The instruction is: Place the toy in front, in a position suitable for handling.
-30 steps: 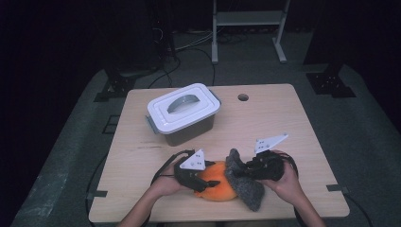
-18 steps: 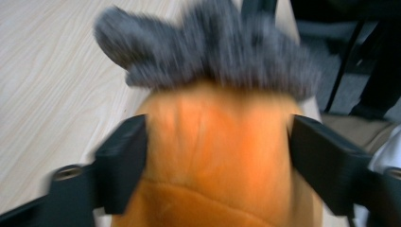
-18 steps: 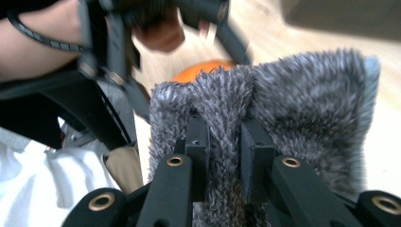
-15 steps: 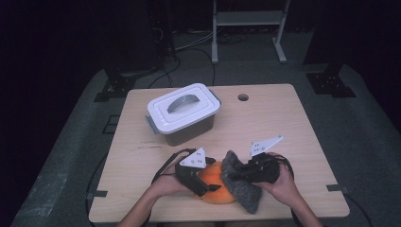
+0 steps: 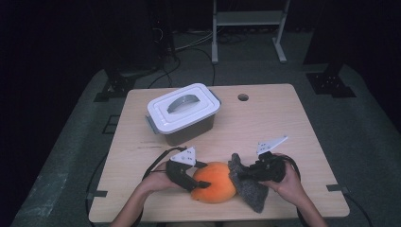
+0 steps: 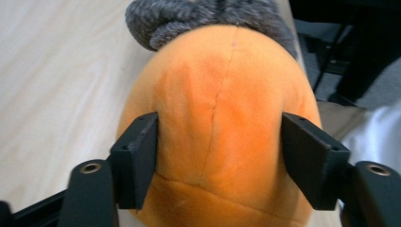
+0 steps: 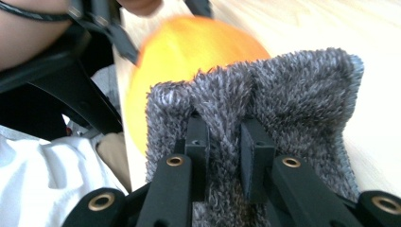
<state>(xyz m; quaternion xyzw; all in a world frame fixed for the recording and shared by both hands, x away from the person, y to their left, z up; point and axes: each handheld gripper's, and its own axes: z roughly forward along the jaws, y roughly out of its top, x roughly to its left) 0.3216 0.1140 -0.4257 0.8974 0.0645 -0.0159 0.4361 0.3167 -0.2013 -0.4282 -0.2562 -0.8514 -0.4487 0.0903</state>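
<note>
Orange plush ball (image 6: 217, 123) sits squeezed in the just-closing left gripper (image 6: 220, 156); right gripper (image 7: 224, 137) pinches grey cloth (image 7: 293, 104).

1. Orange ball (image 6: 222, 118): soft plush cloth, matt, short smooth nap, stitched seam.
2. Grey cloth (image 7: 283, 94): coarse fuzzy knit, matt, rough.
3. Worktop (image 5: 265, 123): pale wood grain, smooth, low sheen.
4. Box (image 5: 183, 113): smooth plastic, white lid slightly glossy.
5. Left gripper (image 6: 220, 161), right gripper (image 7: 226, 137): black matt plastic jaws, brass-coloured metal rivets.

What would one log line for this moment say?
left gripper: fingers just closing around orange plush | right gripper: shut on grey cloth | lidded box: untouched
</note>
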